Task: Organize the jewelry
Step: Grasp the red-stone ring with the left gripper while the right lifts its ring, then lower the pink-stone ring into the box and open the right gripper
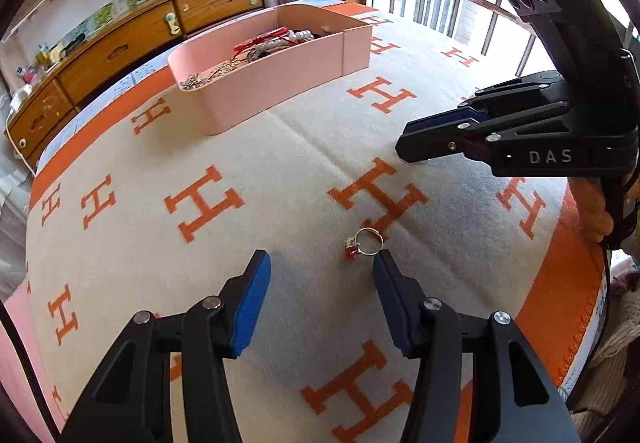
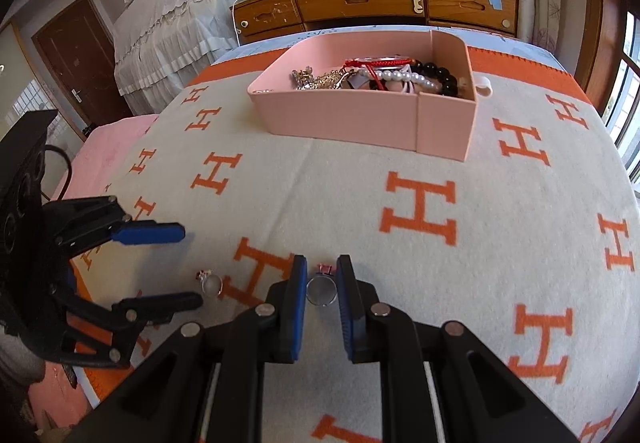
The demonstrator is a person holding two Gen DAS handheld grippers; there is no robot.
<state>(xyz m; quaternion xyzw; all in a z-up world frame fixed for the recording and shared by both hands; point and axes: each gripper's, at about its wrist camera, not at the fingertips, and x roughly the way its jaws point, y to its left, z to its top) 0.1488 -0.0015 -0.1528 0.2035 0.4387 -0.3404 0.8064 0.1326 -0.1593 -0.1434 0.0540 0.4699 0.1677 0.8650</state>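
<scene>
Silver ring – pink stone – pinched in right tongs.

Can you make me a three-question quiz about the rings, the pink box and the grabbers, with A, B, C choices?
1. Where is the pink box?
A. On the blanket
B. On the wooden dresser
C. On the floor

2. How many rings are outside the box?
A. None
B. Two
C. Five

3. What is the right gripper doing?
A. It is wide open over nothing
B. It is reaching into the box
C. It is shut on a ring

Answers:
1. A, the box sits on the cream blanket with orange letters.
2. B, one ring is between the right gripper's fingers and another ring with a red stone lies by the left gripper.
3. C, its blue pads squeeze the ring band from both sides.
</scene>
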